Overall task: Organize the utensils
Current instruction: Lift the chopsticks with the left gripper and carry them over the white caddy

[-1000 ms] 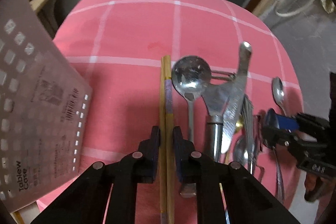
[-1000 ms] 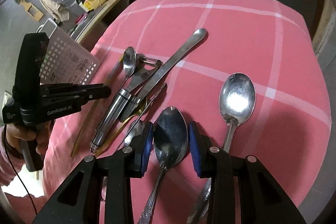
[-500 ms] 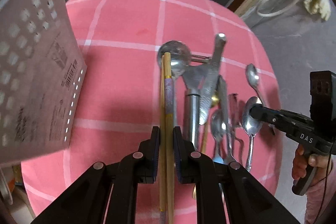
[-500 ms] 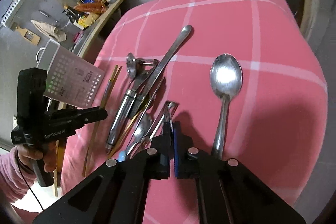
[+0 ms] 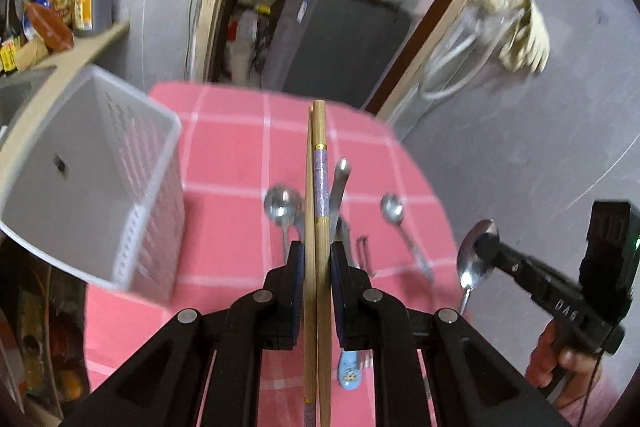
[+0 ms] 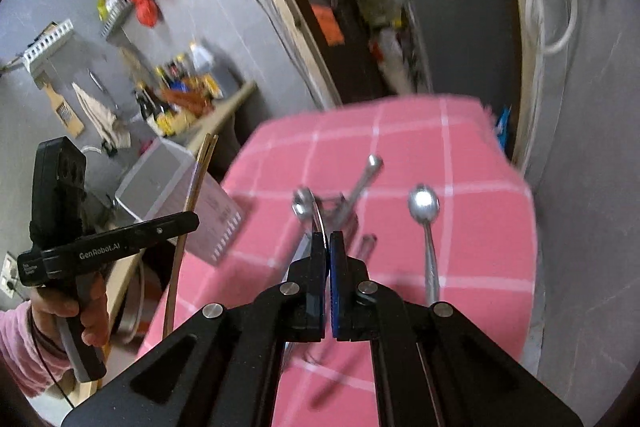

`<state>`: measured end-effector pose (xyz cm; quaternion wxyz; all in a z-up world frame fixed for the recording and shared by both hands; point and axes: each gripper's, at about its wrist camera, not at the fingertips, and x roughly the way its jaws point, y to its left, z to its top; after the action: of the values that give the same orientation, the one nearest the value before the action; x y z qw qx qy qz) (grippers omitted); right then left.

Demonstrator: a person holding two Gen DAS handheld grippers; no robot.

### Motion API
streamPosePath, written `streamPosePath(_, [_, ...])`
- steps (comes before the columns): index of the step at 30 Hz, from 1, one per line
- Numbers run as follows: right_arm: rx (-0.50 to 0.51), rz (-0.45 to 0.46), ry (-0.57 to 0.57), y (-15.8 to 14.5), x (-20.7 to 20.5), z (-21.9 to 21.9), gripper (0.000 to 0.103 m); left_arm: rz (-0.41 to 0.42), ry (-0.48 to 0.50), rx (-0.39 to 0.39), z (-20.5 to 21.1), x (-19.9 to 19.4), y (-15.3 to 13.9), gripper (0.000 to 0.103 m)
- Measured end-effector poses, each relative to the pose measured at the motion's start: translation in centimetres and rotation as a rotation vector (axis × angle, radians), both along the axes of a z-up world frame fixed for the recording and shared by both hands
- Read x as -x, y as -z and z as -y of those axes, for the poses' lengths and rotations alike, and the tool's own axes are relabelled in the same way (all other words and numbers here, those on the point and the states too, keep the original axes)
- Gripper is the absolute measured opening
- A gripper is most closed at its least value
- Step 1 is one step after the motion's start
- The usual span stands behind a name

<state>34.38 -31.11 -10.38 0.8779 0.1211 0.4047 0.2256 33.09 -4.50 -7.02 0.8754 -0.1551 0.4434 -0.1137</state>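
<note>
My left gripper [image 5: 316, 259] is shut on a pair of wooden chopsticks [image 5: 319, 195] and holds them in the air above the pink checked table [image 5: 232, 155]. The chopsticks also show in the right wrist view [image 6: 192, 195]. My right gripper [image 6: 329, 247] is shut on a steel spoon, seen edge-on there [image 6: 318, 219]; in the left wrist view the spoon [image 5: 474, 255] hangs in the air off the table's right side. A white perforated utensil holder [image 5: 92, 179] stands at the table's left, tilted in view.
A spoon [image 5: 282, 207], a knife [image 5: 338, 183], another spoon [image 5: 394, 211], a peeler [image 5: 364, 255] and a blue-handled utensil [image 5: 350, 371] lie on the table. A shelf with bottles [image 5: 52, 11] is far left. A dark cabinet [image 5: 336, 51] stands behind.
Both grippers have risen well above the table. The left has lifted the chopsticks level with the holder's top. The right has lifted its spoon clear of the pile.
</note>
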Motion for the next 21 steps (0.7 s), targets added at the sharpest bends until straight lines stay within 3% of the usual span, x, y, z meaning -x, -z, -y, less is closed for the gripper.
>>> streamPosePath(7, [-0.042, 0.163, 0.013, -6.5, -0.7, -3.9, 0.002, 0.109, -0.027, 0.046, -4.8, 0.2, -6.2, 0.012])
streamPosePath(13, [-0.088, 0.308, 0.022, -11.0, -2.1, -8.6, 0.002, 0.259, -0.112, 0.006, -9.7, -0.6, -10.8, 0.012])
streamPosePath(21, [-0.069, 0.448, 0.067, -13.2, -3.9, -16.2, 0.002, 0.503, -0.288, 0.01, -15.3, -3.2, -12.8, 0.012])
